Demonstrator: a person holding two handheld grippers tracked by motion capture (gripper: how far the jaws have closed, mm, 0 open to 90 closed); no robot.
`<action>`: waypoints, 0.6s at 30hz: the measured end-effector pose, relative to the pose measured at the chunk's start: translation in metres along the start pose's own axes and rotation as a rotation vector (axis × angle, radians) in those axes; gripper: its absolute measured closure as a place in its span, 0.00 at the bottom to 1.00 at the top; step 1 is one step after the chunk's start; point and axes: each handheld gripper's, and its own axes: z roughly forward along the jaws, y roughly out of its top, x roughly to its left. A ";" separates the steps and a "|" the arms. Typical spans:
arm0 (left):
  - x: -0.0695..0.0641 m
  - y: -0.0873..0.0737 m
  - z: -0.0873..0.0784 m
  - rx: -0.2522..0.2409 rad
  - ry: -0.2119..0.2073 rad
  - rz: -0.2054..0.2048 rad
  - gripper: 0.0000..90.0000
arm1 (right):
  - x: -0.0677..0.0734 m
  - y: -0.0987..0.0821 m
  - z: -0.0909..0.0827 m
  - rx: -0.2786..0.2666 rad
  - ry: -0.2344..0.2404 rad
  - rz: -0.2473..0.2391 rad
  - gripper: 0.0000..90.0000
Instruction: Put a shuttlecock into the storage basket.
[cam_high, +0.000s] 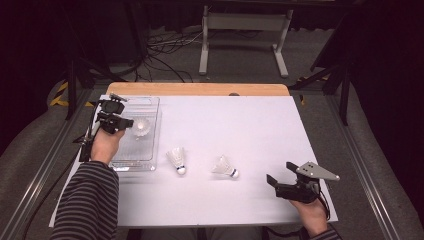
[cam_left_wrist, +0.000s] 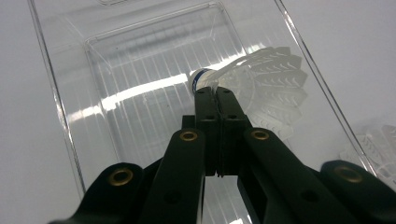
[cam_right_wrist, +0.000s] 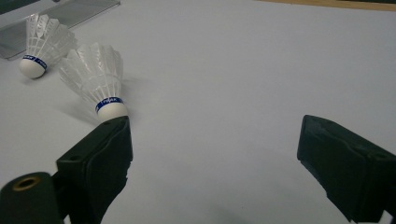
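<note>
Pinching feathery shuttlecock, left hand-held gripper, seemingly above clear ribbed tray

I read white lettering on blue band round white feathered shuttlecock nearest my right gripper's left jaw; looks like "PEAK", unsure. Same band on farther shuttlecock, unreadable.

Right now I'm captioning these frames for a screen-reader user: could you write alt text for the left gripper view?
The left gripper, its two black jaws closed together, pinches a white feathered shuttlecock with a blue band by the rim of its skirt near the cork, above a clear plastic rectangular tray. The tray sits on a white table surface; part of another white shuttlecock lies at the right edge.
</note>
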 end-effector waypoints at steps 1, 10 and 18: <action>0.000 0.000 0.001 -0.001 0.005 -0.002 1.00 | 0.000 0.000 0.000 0.000 0.000 0.000 0.12; 0.003 0.000 0.009 0.012 0.019 -0.013 1.00 | 0.000 0.000 0.000 0.001 0.002 0.003 0.12; 0.002 -0.002 0.015 0.023 0.017 -0.020 0.99 | 0.000 0.000 0.000 0.000 0.002 0.002 0.12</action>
